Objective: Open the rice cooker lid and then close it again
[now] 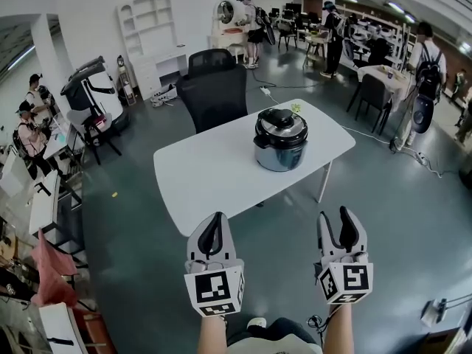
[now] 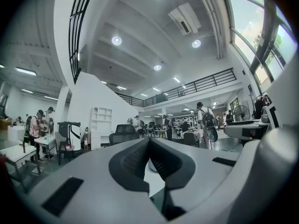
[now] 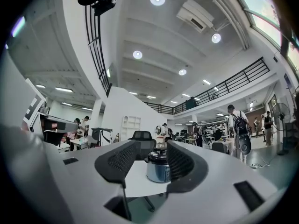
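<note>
1. Rice cooker [image 1: 281, 140] stands on the white table [image 1: 214, 175], toward its far right part, with its lid [image 1: 281, 126] down. It is well apart from both grippers.
2. Left gripper [image 1: 213, 223]: jaws together, empty. Right gripper [image 1: 336, 223]: jaws parted to a middling gap with nothing between them.
3. Handling (judged): the metal body looks heavy and stiff and is likely to stay put. The glossy shell may be slippery. Whether there is a hinge or latch cannot be told.
4. Hold (judged): the black top handle [image 1: 280, 114] offers the best purchase; steady the body with the other gripper.
</note>
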Available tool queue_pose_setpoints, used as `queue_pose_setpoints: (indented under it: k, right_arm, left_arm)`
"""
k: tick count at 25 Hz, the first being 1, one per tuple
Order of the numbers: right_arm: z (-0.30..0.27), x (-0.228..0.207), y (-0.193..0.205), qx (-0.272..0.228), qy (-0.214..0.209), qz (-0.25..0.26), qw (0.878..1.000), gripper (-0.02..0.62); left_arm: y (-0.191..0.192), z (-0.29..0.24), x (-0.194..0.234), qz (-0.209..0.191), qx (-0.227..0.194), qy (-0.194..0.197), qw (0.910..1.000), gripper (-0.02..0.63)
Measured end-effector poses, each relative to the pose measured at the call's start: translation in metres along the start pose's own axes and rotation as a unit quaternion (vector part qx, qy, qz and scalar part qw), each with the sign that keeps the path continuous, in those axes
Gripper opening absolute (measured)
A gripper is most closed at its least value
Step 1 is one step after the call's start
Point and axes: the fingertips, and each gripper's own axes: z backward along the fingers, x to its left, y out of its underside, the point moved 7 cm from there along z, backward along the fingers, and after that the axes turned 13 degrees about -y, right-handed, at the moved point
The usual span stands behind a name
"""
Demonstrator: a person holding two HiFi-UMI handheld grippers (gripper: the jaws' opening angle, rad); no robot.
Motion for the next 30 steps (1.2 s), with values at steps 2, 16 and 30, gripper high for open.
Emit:
queue_pose_setpoints:
  k: [2,16,30]
  right_arm:
    - [-0.014,0.002,0.003,0.001,0.002,-0.001,1.0,0.219]
    - [-0.102,-0.052,0.031,0.001,-0.01,-0.031,0.999,0.225]
    - [-0.296,-0.214,0.027,0.009,-0.067,-0.018,0.998,0.245]
  left_arm:
    - [0.002,-0.014,0.008,-0.001,0.001,0.003,1.0,0.014]
    - [0.02,-0.114,-0.004,-0.005,0.018,-0.001,0.9998,0.014]
    - [-0.008,-0.326,-0.077,-0.005,0.014,-0.053,0.9985,0.014]
